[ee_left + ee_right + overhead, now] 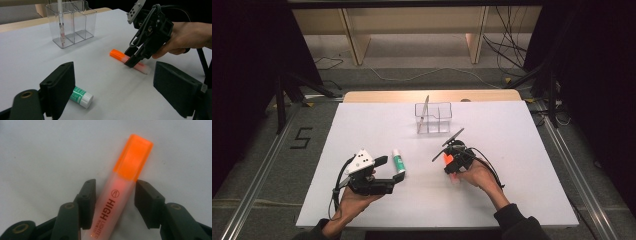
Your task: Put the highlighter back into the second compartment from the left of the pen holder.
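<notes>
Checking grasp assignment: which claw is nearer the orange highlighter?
Right. The right claw straddles the orange highlighter, jaws on either side of its barrel, a gap visible at one jaw. The left claw is well off to the side, by the green glue stick.

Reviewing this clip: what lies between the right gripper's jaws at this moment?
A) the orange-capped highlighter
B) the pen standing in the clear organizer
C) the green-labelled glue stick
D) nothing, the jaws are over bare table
A: in the right gripper view the orange-capped highlighter lies on the table between the open jaws of the right gripper, while the glue stick lies by the left gripper.
</notes>
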Tool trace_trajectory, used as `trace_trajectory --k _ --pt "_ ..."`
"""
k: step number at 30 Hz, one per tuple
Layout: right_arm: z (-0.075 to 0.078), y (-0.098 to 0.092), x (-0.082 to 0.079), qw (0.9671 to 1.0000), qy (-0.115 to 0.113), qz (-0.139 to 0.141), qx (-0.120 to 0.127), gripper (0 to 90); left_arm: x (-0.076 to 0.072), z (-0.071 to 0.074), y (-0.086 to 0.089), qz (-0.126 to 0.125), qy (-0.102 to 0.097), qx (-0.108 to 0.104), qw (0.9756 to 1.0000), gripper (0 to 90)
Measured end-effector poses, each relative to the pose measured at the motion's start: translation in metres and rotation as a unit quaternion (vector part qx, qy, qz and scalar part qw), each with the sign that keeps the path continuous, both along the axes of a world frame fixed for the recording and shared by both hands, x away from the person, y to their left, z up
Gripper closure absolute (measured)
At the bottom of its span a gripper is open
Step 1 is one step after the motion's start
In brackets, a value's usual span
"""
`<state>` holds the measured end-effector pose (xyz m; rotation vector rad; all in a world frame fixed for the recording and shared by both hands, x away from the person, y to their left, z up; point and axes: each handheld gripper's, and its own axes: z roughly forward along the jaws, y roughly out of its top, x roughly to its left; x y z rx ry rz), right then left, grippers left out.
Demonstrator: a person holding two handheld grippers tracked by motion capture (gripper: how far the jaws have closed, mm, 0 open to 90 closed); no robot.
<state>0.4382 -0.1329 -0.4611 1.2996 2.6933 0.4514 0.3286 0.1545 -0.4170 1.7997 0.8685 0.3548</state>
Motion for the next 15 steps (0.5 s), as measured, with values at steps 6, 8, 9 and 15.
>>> trace_trajectory --k 6,8,9,15 --pt "0.002 0.001 0.005 0.9998 0.015 0.008 -0.013 57.1 0.0 0.0 0.0 0.0 -0.001 0.001 1.0 17.4" --pt "0.002 0.002 0.007 0.9996 0.02 0.01 -0.019 58.8 0.0 0.0 0.0 0.001 0.0 0.001 1.0 17.4" --pt "0.003 0.002 0.008 0.9994 0.021 0.014 -0.022 59.5 0.0 0.0 0.0 0.001 0.001 0.001 1.0 17.4" --pt "0.004 -0.001 0.015 0.9989 0.038 0.016 -0.021 65.8 0.001 -0.001 0.0 -0.001 0.002 0.002 1.0 17.5"
